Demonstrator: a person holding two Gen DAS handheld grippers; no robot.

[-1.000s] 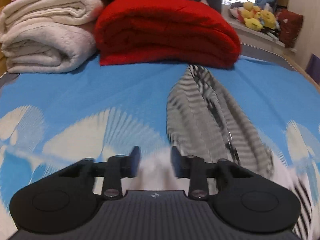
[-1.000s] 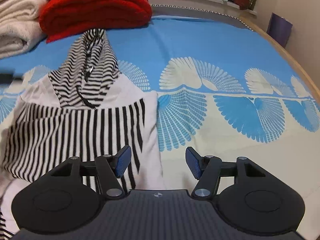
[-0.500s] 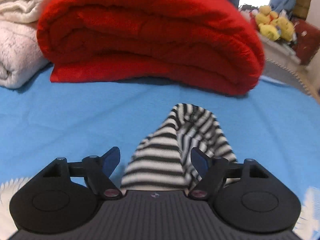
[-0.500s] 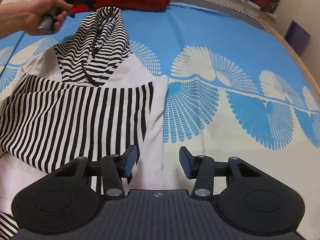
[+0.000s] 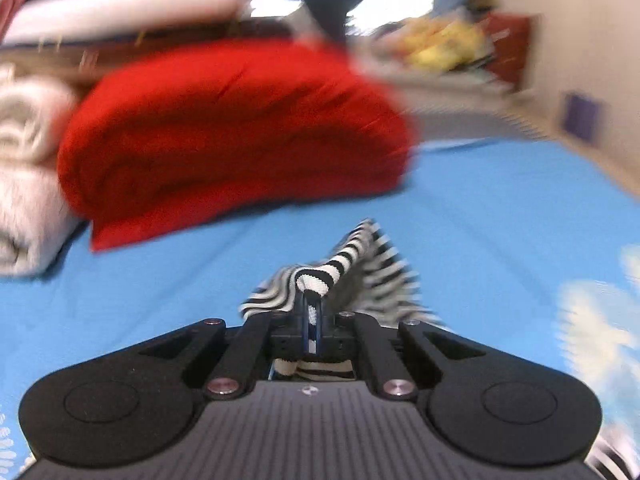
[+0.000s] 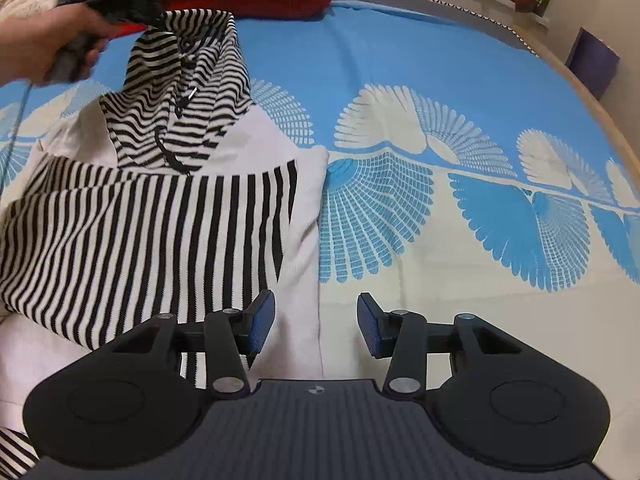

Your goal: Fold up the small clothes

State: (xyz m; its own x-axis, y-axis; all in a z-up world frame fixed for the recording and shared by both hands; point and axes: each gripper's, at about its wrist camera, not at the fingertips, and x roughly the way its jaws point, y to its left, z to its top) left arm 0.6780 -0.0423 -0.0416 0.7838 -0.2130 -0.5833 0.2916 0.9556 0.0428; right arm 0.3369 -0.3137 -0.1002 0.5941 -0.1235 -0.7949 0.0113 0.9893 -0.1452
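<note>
Left gripper (image 5: 311, 312) clamped tight on the hood tip of the striped hoodie (image 6: 168, 184), lifting it off the blue bedspread (image 6: 400, 72); red blanket (image 5: 232, 132) just beyond; right gripper (image 6: 316, 326) wide apart, holding nothing, over the hoodie's white right edge; garment lies flat on the bed.

no readable text, labels, brands or numbers, small emblem on each gripper body illegible
</note>
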